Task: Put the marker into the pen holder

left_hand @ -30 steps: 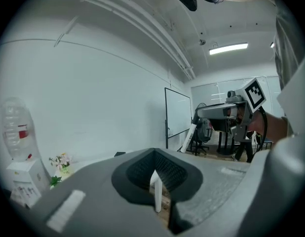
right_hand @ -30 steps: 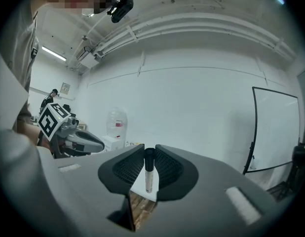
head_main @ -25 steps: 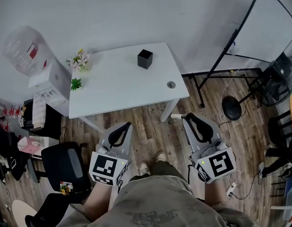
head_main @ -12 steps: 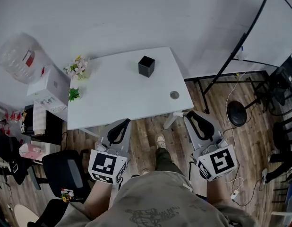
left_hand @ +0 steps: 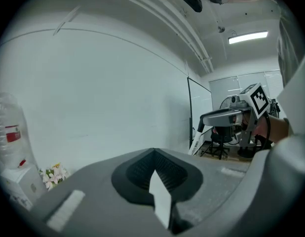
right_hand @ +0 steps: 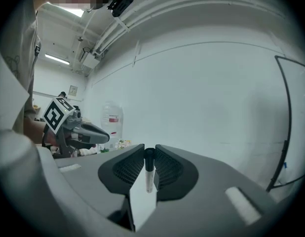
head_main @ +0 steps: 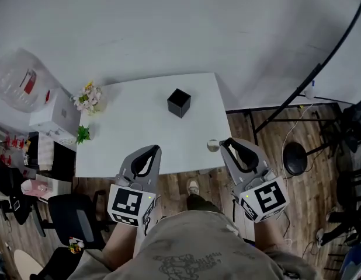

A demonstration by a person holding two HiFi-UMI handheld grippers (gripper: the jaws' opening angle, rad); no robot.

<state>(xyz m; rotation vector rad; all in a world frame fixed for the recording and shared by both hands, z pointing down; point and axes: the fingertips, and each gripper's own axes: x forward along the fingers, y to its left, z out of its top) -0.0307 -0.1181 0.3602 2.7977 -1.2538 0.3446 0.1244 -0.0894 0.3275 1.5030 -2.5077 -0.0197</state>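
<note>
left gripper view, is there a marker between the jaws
No, the left gripper has its jaws closed together with nothing between them.

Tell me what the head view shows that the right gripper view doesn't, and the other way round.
Only the head view shows the white table with the black pen holder standing on it, plus the wooden floor. Only the right gripper view shows the marker, clamped between the jaws of the right gripper; from the head it can't be made out. Both show the left gripper, the big water bottle and the flowers.
</note>
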